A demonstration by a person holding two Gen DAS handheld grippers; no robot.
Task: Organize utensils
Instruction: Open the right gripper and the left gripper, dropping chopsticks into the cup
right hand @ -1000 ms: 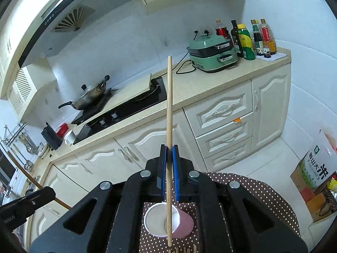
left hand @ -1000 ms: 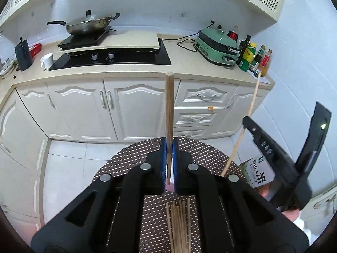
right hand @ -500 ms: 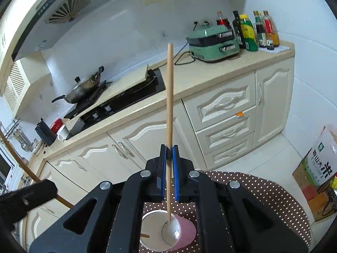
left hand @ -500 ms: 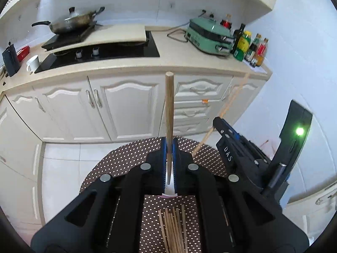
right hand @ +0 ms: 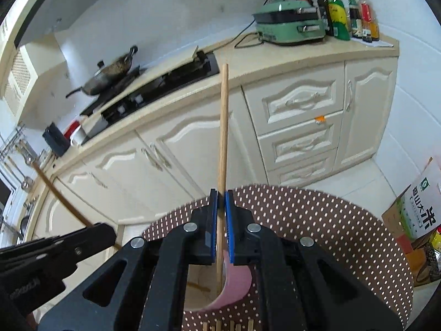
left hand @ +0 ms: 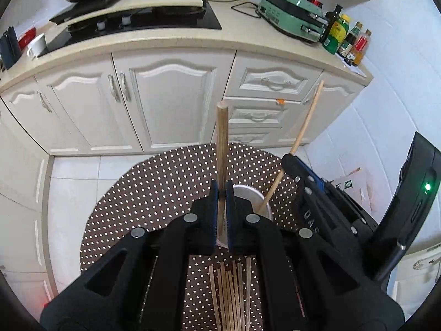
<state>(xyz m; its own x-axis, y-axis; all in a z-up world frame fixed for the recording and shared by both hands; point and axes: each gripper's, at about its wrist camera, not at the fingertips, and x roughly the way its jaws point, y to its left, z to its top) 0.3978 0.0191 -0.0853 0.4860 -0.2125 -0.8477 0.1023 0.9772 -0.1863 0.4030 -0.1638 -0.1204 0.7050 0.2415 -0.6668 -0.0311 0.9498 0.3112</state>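
Note:
My left gripper (left hand: 221, 190) is shut on a wooden chopstick (left hand: 222, 143) that stands upright, its lower end reaching down into a cup (left hand: 249, 194). In the right wrist view my right gripper (right hand: 221, 196) is shut on a second chopstick (right hand: 223, 132), whose lower tip sits inside the cup (right hand: 237, 284), pink outside and pale inside. The right gripper (left hand: 289, 161) and its slanted chopstick (left hand: 304, 124) also show in the left wrist view. The left gripper (right hand: 106, 231) shows at the left edge of the right wrist view. Several chopsticks (left hand: 231, 289) lie on the dotted tablecloth (left hand: 165, 182) near me.
The round table (right hand: 330, 220) stands before cream cabinets (left hand: 171, 102) and a counter with a hob (left hand: 143, 22), a wok (right hand: 110, 74), a green appliance (right hand: 289, 24) and bottles (right hand: 350, 13). A printed cardboard box (right hand: 419, 209) stands on the floor at right.
Both grippers have sunk toward the table with their chopsticks. The cup has come closer under them, and the chopsticks' lower ends now reach into it.

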